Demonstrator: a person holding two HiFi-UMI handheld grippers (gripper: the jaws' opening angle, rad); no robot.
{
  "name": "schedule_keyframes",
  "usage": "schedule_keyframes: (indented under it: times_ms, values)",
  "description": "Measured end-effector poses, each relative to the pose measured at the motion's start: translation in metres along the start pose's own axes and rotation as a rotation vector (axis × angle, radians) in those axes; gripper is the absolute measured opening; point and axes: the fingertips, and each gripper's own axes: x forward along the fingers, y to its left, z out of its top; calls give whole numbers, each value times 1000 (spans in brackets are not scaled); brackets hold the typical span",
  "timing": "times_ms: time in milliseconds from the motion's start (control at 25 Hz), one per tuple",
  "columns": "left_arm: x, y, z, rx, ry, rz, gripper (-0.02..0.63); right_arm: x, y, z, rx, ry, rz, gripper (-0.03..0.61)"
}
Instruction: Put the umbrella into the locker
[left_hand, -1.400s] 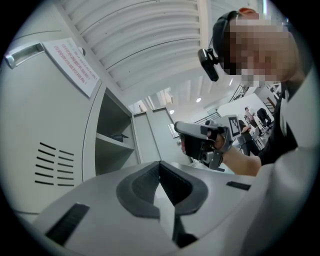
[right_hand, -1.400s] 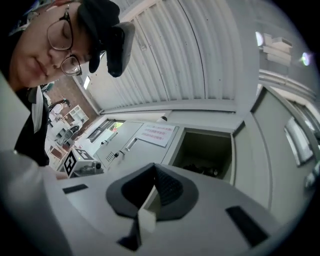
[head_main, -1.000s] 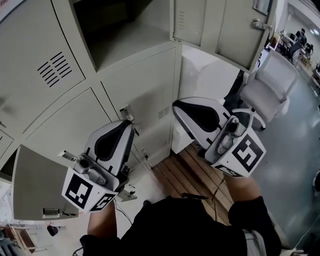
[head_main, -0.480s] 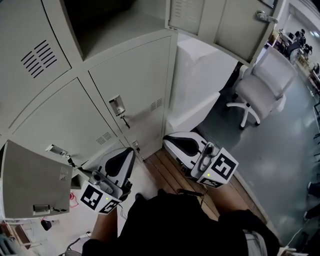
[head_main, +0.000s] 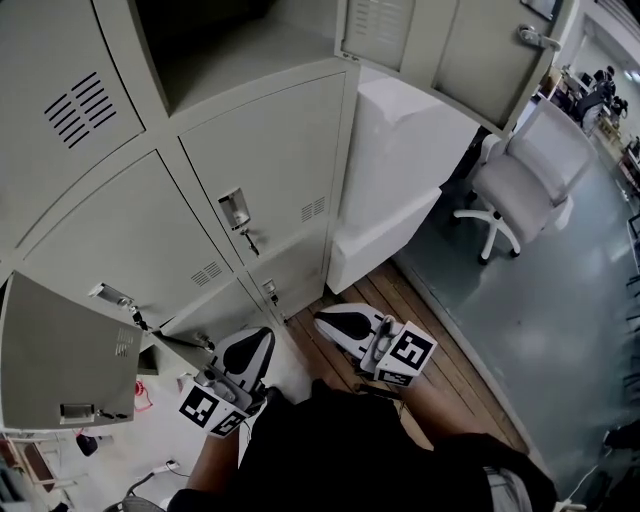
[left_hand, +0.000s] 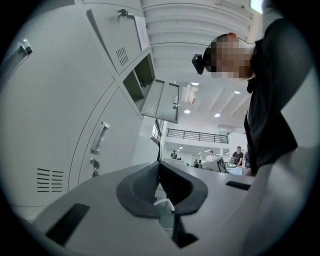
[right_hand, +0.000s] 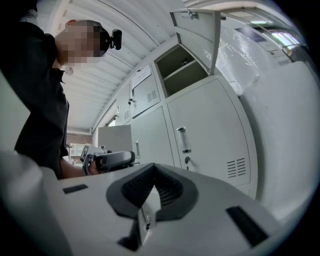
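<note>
The left gripper (head_main: 256, 344) is at the lower middle of the head view. Its jaws are pressed together with nothing between them. The right gripper (head_main: 334, 322) is just right of it, also closed and empty. Both are low over the wooden floor (head_main: 450, 350), near the closed bottom doors of the locker (head_main: 270, 160). The open compartment (head_main: 225, 55) is at the top of the frame, and its door (head_main: 440, 50) stands out at the upper right. The umbrella cannot be made out in any view. A white chair (head_main: 520, 180) stands at the right.
</note>
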Motion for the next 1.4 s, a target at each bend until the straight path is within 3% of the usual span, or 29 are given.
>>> schedule_keyframes:
  times_ms: [280,560,1400]
  values:
    - [-6,1,-20,9,9,33,15,-2,0,-3,84,-27,8,12]
    - [-2,-4,-24,4,34,37,14,4,7,15,82,-81,39,12]
    - [5,-14,-31,-28,57,22,15,-5,12,4,95,-56,65,11]
